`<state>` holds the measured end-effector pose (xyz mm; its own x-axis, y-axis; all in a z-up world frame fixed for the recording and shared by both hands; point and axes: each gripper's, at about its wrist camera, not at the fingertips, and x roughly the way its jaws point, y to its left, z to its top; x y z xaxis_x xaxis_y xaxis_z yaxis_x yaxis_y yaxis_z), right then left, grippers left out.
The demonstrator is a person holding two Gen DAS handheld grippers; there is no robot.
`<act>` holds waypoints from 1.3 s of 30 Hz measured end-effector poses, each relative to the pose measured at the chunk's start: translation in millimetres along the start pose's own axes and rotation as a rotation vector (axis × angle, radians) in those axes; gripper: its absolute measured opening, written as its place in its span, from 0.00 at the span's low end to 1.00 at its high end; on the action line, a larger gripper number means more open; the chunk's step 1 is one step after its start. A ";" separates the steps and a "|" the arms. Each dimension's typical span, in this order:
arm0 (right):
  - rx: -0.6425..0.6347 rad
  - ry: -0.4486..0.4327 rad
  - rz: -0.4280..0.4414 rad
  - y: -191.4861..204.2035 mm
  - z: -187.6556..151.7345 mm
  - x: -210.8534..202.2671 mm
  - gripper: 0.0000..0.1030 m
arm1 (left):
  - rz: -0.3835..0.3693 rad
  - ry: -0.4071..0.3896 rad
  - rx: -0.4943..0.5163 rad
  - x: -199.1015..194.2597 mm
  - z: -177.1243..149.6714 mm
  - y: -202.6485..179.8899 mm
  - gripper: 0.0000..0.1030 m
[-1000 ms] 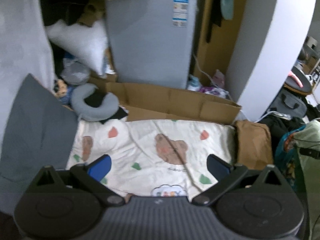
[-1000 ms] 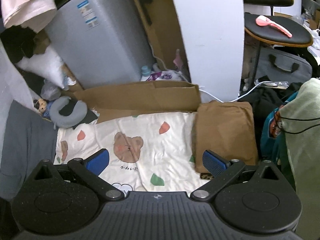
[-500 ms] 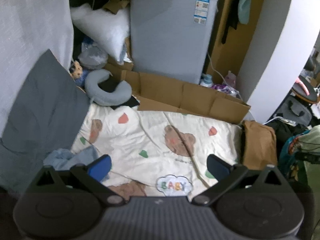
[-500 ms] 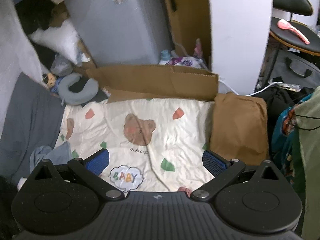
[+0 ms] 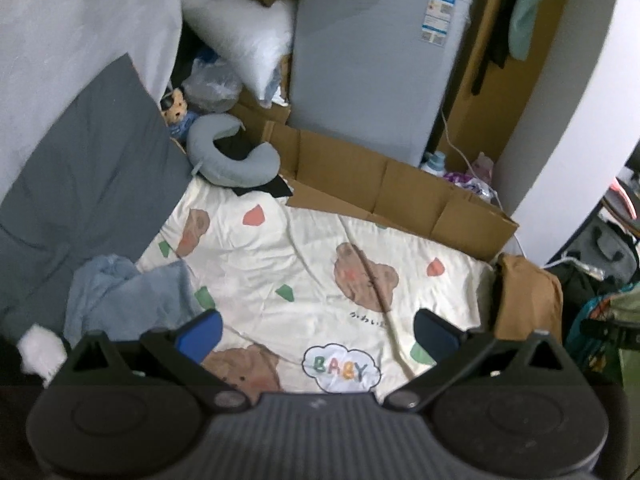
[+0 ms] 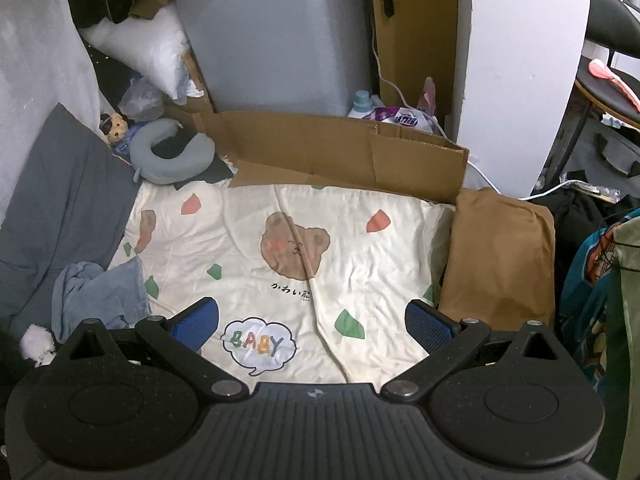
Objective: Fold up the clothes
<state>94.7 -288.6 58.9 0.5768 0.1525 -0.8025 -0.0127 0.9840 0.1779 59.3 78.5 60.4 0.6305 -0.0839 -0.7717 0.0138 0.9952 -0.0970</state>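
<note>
Black ribbed gripper bodies; silver pivot screws; blue-padded fingers (image 5: 199, 335).

I see a grey U-shaped neck pillow (image 5: 232, 156) beside a flattened brown cardboard box (image 5: 384, 184), with a tall grey appliance (image 6: 276, 36) and white plush cushion (image 6: 148, 52) behind.
</note>
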 end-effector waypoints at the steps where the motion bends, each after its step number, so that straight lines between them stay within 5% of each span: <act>1: 0.005 0.003 0.002 0.7 -1.3 1.7 0.99 | 0.003 0.000 -0.006 3.7 -2.3 -0.6 1.00; 18: -0.003 0.049 0.002 16.9 -24.7 36.8 0.99 | 0.062 0.055 -0.017 62.2 -48.4 -30.9 1.00; 39: -0.054 0.103 -0.030 26.8 -42.5 35.0 0.99 | 0.049 0.076 -0.025 64.9 -64.0 -46.0 1.00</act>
<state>79.9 -253.0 11.3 0.4909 0.1287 -0.8616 -0.0420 0.9914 0.1242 49.9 24.0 -25.5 0.5695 -0.0393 -0.8210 -0.0355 0.9967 -0.0724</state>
